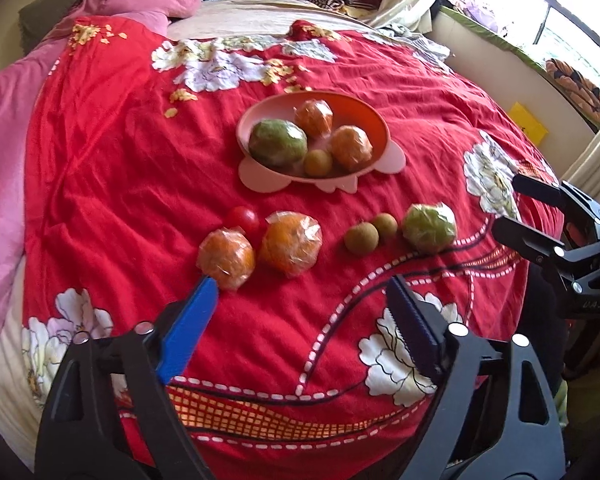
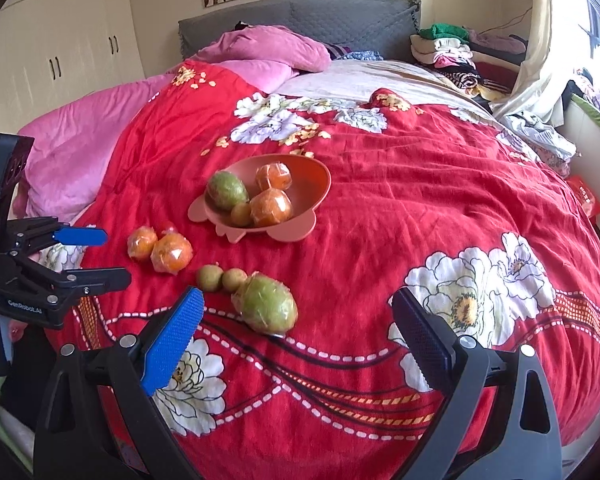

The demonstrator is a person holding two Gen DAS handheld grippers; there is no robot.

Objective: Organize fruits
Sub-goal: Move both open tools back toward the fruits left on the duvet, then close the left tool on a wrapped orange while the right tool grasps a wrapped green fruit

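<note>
A pink bowl (image 1: 376, 120) (image 2: 320, 184) sits on the red flowered quilt and holds a green fruit, two wrapped oranges and one small round fruit. In front of it lie two wrapped oranges (image 1: 226, 258) (image 1: 290, 246), a red tomato (image 1: 243, 219), two small brownish fruits (image 1: 362, 236) and a wrapped green fruit (image 1: 430, 227) (image 2: 266, 308). My left gripper (image 1: 302, 284) is open and empty, its blue pad beside the left orange. My right gripper (image 2: 297, 294) is open too, just short of the green fruit, nothing between its pads.
A pink blanket (image 2: 80, 140) is bunched at the quilt's left and far side. Folded clothes (image 2: 448, 52) are stacked by the grey headboard. A window and a cluttered ledge (image 1: 540, 40) run along the right. White wardrobes (image 2: 60, 40) stand at the left.
</note>
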